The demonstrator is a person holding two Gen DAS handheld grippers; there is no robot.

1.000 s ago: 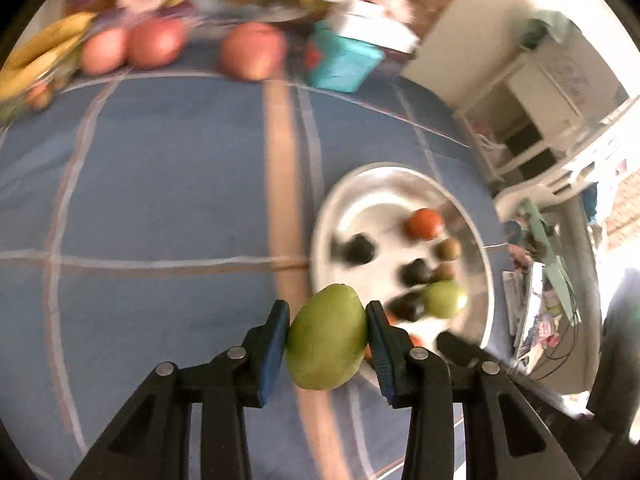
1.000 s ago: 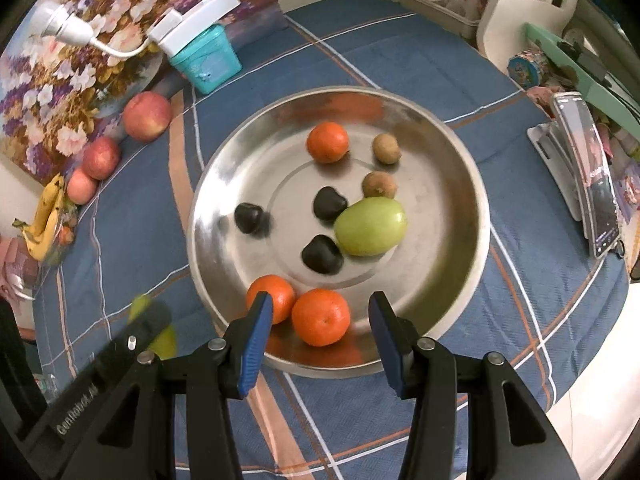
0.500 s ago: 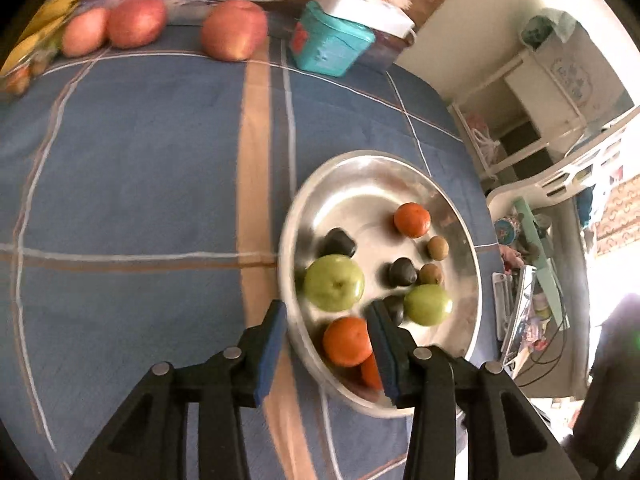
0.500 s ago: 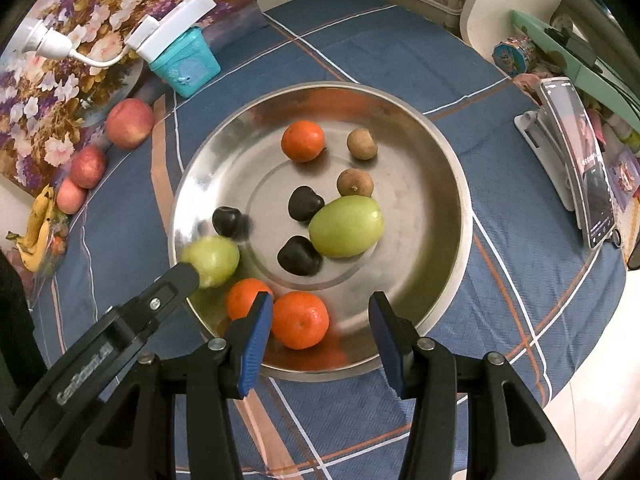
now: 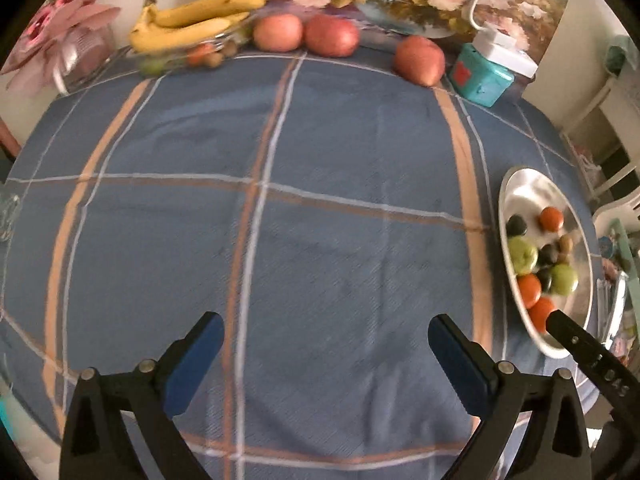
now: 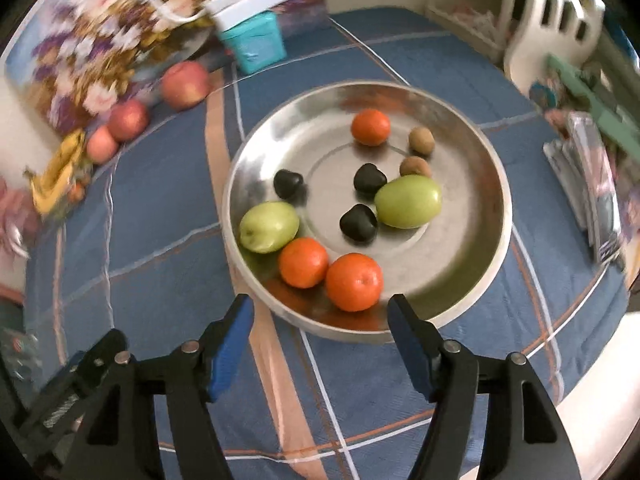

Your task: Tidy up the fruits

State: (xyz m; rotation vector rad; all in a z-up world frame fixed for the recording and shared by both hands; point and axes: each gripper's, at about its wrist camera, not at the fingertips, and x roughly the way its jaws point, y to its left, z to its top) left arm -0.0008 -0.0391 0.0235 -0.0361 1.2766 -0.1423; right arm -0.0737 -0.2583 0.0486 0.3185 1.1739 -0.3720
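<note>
Left hand-held gripper [image 5: 326,354]: your jaws are spread wide with nothing between them, low in the frame over bare blue plaid cloth on the surface [image 5: 320,208].
Right hand-held gripper [image 6: 320,334]: your jaws are apart and empty, just short of the tray's near rim.
Steel tray [image 6: 492,264]: centre of the right view; holds two green fruits, three oranges and several small dark and brown fruits.
Green fruit [image 6: 269,227]: at the tray's left edge, touching an orange [image 6: 303,263].
Apples [image 5: 331,35]: upper centre of the left view, beside the bananas [image 5: 192,22].
</note>
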